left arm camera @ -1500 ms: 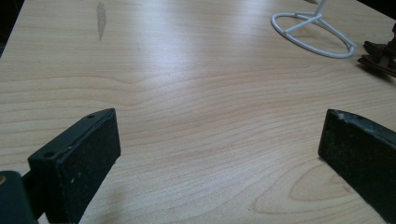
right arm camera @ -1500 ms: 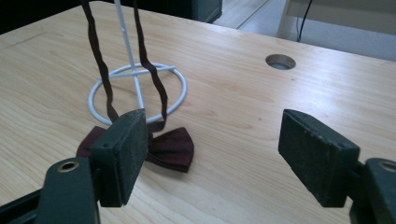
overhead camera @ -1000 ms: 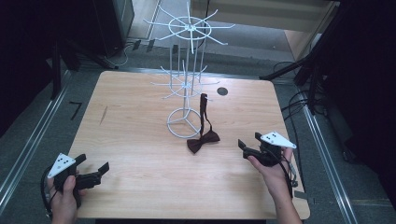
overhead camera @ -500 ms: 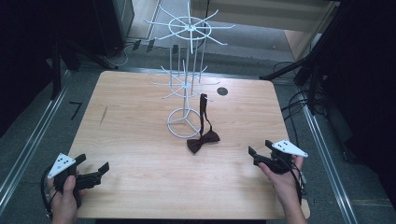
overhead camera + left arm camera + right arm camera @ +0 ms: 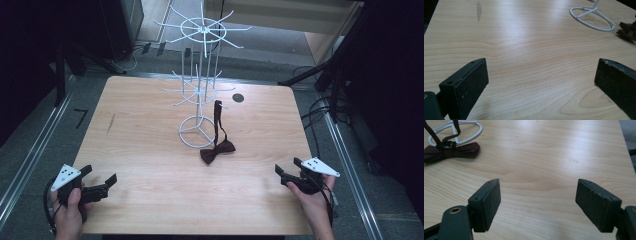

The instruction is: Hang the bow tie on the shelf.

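Pale wood grain covers the tabletop [image 5: 150,150], which stands on a grey floor with dark equipment and cables around it. Near the far middle of it stands a white wire rack [image 5: 200,90] with a ring base and spoked tiers. A dark brown bow tie [image 5: 217,151] lies just beside that ring base, on the side nearer the person, and its strap rises to hang from one of the rack's lower hooks. At the near left corner the left claw [image 5: 97,180] rests low over the wood, released, its jaws wide apart with nothing between them. At the near right edge the right claw [image 5: 287,172] is held in a hand, well apart from the bow tie; its jaws have just been opening and stand wide, released, with only bare wood between them.
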A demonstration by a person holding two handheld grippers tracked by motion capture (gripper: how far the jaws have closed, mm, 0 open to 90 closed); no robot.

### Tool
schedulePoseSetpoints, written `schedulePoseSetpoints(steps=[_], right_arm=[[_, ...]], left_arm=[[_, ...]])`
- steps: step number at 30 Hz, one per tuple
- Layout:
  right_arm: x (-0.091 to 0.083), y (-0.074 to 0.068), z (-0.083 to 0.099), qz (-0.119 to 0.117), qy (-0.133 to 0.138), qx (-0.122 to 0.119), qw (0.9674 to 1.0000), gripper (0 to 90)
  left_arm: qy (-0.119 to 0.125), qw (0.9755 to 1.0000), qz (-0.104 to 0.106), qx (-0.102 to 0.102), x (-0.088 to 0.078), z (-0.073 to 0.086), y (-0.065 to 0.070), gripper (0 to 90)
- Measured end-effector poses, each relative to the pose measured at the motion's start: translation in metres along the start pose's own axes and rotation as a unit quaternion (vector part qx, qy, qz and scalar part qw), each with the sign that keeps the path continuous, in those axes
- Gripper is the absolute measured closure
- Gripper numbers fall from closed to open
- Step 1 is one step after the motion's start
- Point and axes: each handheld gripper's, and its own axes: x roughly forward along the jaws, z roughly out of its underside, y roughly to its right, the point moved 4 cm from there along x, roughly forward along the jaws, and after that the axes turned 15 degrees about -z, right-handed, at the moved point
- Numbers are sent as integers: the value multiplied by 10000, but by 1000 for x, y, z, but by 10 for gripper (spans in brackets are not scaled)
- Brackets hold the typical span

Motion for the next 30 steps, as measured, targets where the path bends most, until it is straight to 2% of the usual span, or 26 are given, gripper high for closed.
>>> schedulePoseSetpoints(steps=[12, 30], right_arm=[[-27, 20, 21, 191, 33, 189, 9996, 203], [-62, 40, 50, 478, 120, 415, 9979, 189]], left_arm=[[4, 10000, -23, 2, 0, 0, 0, 0], [13, 10000, -26, 4, 0, 0, 0, 0]])
